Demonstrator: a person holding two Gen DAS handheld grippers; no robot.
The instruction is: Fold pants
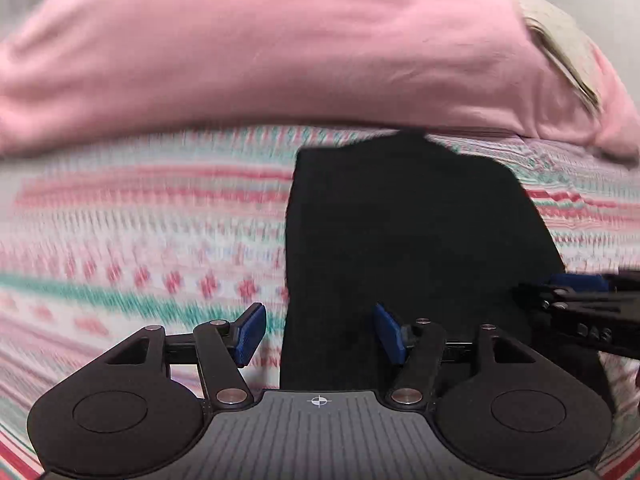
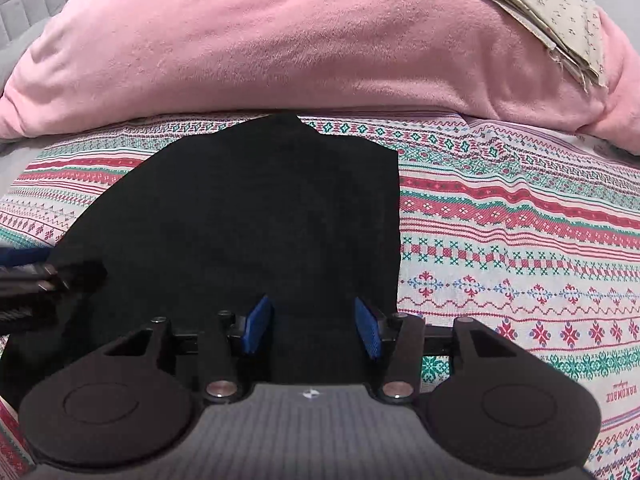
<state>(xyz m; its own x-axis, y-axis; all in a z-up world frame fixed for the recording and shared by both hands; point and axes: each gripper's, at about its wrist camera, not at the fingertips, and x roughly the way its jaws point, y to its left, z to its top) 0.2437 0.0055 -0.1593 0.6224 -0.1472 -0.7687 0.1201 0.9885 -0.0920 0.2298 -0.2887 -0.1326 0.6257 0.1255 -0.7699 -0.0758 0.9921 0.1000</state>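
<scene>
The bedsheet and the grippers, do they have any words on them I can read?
"HANDMADE", upside down, red, on the patterned bedsheet.
A smaller line above it: too small to read.
"DAS", faint, on the right gripper in the left wrist view; possibly part of a longer word.

Each hand-held gripper, left (image 1: 319,334) and right (image 2: 313,326), is matte black with blue ribbed pads (image 1: 250,333), silver rivets, round side discs and a grey ridged deck.

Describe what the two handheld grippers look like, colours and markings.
Both match: the left gripper and right gripper have black linkage arms with silver pivot pins, round black side housings, blue textured pads, and a ribbed grey centre plate with a small white target mark. No cables, sleeves or hands show.
</scene>
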